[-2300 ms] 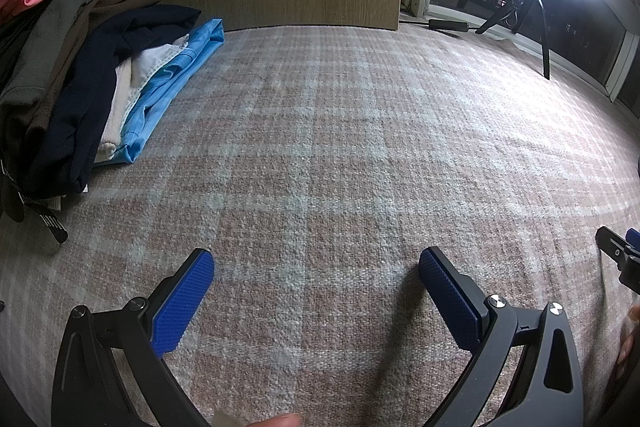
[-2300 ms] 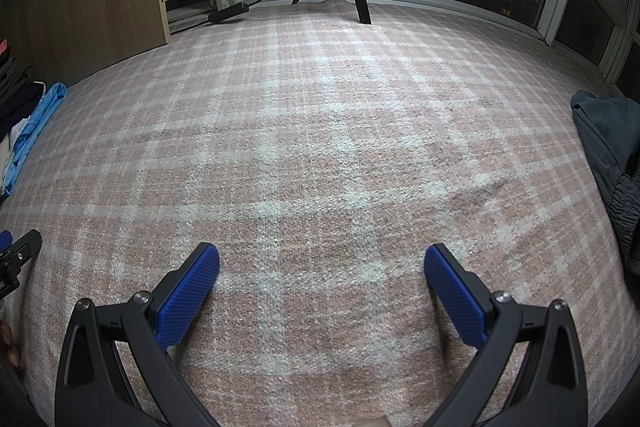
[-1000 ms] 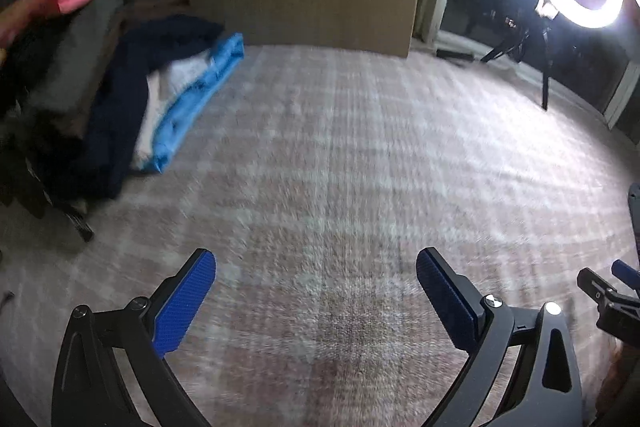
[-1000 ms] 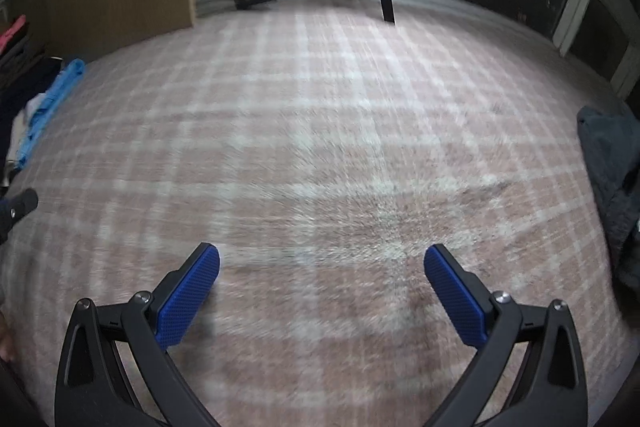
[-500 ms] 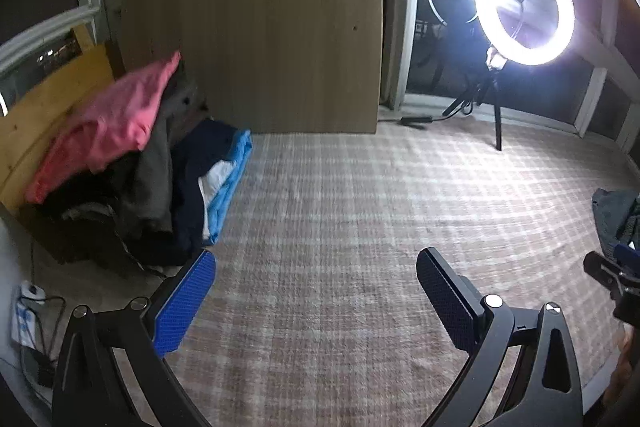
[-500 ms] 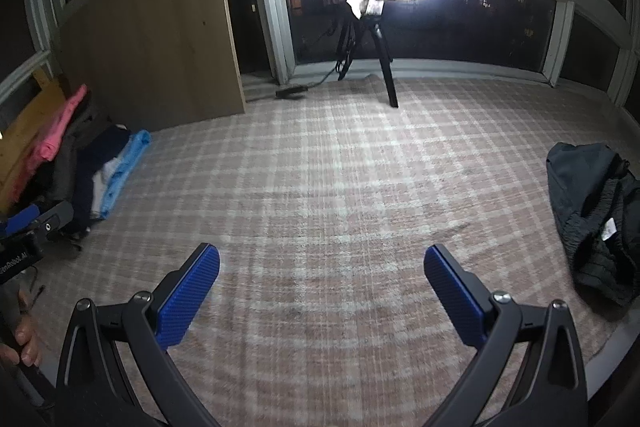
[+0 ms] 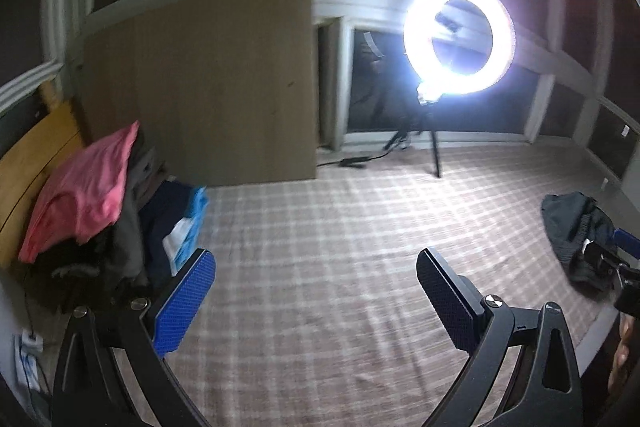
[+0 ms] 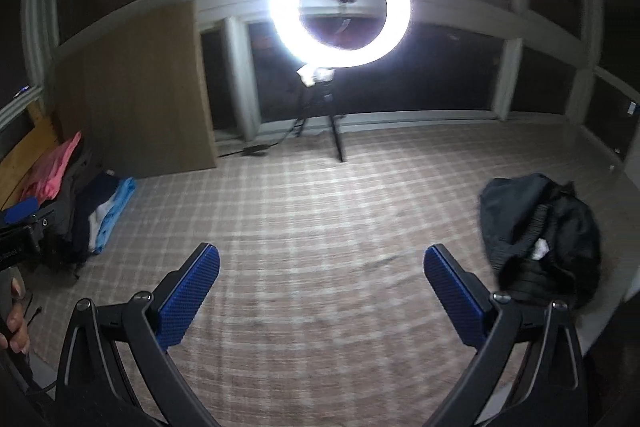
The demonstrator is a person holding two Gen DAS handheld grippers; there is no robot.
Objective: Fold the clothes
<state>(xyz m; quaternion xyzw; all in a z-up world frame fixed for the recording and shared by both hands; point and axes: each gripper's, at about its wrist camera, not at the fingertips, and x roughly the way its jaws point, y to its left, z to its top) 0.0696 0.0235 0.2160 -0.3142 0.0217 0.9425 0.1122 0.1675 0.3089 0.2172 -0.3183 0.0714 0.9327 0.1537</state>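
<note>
Left wrist view: the left gripper (image 7: 316,291) is held high over the plaid blanket (image 7: 320,247), jaws spread wide, nothing between them. A second ago both cameras sat low with the weave filling the frame; now both have risen and tipped up, taking in the whole room, so the hands have pulled back from the surface. That fits either a pause between garments or a wind-down; the pictures do not settle which. At far left a stack of clothes (image 7: 104,211) leans by the wooden board (image 7: 200,87): pink on top, grey, brown and navy under it, light blue at the edge, roughly layered. Centre of the blanket carries no garment. Ring light (image 7: 459,38) stands beyond. Right wrist view: the right gripper (image 8: 322,287) likewise gapes, holding nothing. At far right lies a dark garment (image 8: 536,227), crumpled and bunched, plainly not folded.
</note>
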